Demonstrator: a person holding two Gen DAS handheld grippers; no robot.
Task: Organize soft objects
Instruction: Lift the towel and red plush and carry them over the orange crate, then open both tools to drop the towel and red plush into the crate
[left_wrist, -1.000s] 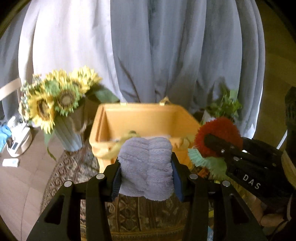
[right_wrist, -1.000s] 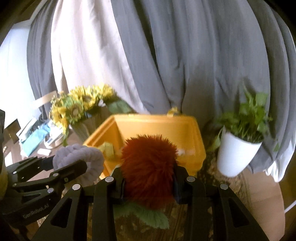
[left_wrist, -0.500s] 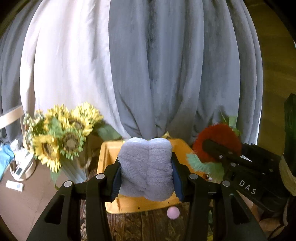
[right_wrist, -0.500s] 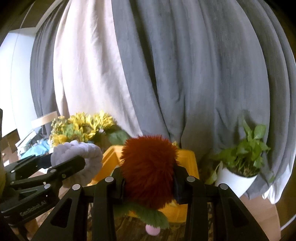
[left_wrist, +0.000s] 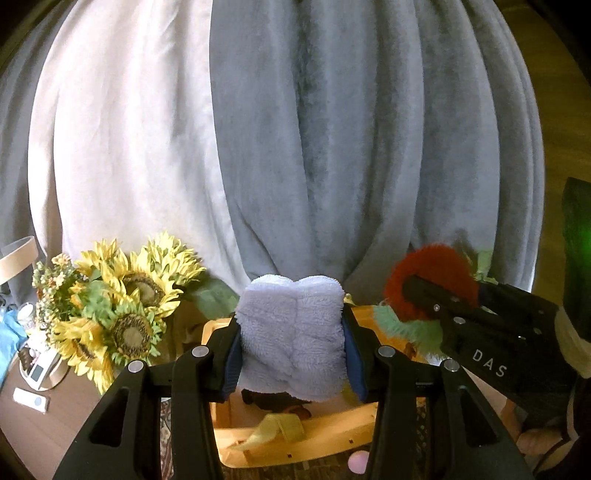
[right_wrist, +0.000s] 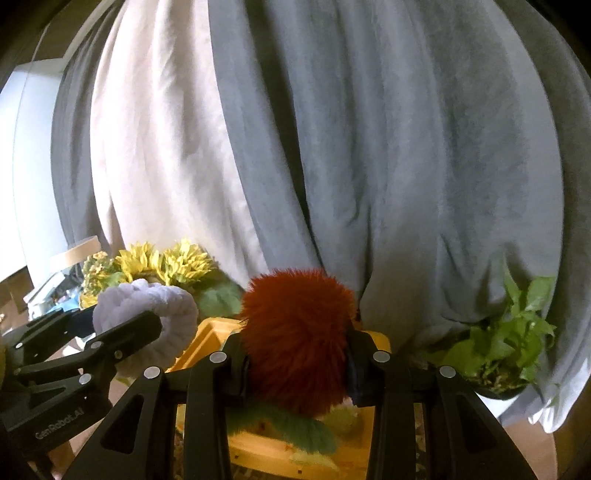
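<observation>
Left gripper (left_wrist: 291, 343) clamped on lavender plush roll (left_wrist: 291, 332); roll fills gap between both pads, bulges above and below fingertips. Right gripper (right_wrist: 295, 354) clamped on red furry plush (right_wrist: 295, 332) (green leafy frill (right_wrist: 291, 428) hanging underneath). Both plush items held in air above yellow bin (left_wrist: 295, 439), bin directly below and ahead of fingers. Yellow-green cloth (left_wrist: 273, 428) draped over bin's near rim. Sunflower bouquet (left_wrist: 122, 314) left of bin, potted plant (right_wrist: 509, 343) right.

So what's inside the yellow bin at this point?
In the yellow bin a yellow-green soft piece and something dark show. The lavender plush in the left claw covers the rest.
</observation>
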